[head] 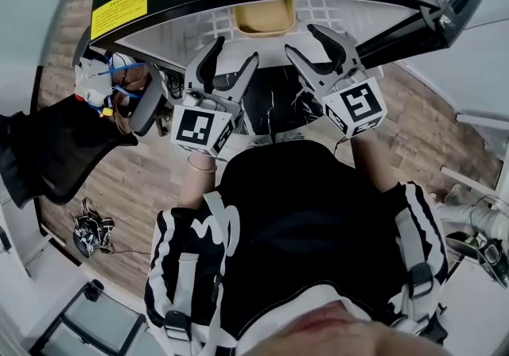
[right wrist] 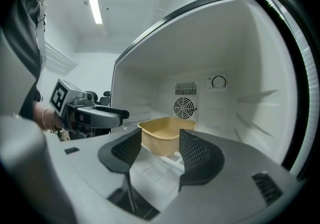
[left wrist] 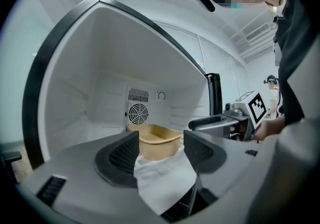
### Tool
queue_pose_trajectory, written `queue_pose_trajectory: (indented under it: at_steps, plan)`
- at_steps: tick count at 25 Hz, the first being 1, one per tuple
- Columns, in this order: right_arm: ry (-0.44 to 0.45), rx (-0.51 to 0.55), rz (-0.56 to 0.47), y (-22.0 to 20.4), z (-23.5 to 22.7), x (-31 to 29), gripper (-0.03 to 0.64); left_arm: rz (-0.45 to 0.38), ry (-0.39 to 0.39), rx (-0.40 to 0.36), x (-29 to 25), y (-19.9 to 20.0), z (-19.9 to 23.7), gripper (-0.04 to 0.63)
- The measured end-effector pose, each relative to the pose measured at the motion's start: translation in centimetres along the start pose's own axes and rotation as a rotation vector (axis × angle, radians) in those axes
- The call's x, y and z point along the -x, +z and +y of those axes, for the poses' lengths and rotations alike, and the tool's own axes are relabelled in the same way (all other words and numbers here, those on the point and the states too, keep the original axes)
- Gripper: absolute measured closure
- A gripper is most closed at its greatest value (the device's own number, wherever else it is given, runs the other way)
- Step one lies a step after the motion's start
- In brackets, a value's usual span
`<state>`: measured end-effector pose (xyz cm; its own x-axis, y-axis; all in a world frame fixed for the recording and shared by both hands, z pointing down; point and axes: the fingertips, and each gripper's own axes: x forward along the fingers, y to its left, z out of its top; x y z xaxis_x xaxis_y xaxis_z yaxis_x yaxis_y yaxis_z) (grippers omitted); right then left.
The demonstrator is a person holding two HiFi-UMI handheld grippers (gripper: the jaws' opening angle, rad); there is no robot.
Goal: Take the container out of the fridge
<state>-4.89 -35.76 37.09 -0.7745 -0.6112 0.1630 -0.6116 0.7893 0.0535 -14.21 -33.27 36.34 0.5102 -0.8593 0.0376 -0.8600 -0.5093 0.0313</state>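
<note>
Left tongs (head: 235,51) and right tongs (head: 301,38) gape empty; we reach toward the tub (head: 264,19) at twelve o'clock, then must pinch its rim.

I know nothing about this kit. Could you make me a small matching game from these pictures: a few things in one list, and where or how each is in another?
Things:
1. container
2. fan
3. left gripper
4. floor

Descriptions:
a. wood planks
b. on the back wall of the fridge
c. on the white shelf
d. jaws apart, empty

Pairs: 1-c, 2-b, 3-d, 4-a
</note>
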Motion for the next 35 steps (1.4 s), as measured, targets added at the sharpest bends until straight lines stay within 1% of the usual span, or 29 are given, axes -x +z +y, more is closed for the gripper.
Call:
queue_pose_trajectory:
  at_steps: [9,19,25,31,35]
  plan:
    - [0.0,0.013,0.044,-1.5,-0.7,-1.5,0.365,0.04,0.002,0.007,-1.1,-1.4,0.9,0.307]
    - [0.008,0.027,0.081,-2.5,-0.9,-2.9,0.364,0.075,-0.01,0.01,-2.3,-2.2,1.3,0.301]
    - [0.013,0.041,0.125,-3.0,-1.0,-3.6,0.357,0.094,-0.008,-0.001,-3.1,-2.6,1.5,0.301]
    - [0.027,0.054,0.153,-3.2,-0.9,-4.3,0.354,0.166,-0.007,-0.008,-3.5,-3.8,1.6,0.301]
    - [0.029,0.049,0.165,-3.2,-0.9,-4.7,0.354,0.159,-0.009,-0.021,-4.2,-3.8,1.7,0.301]
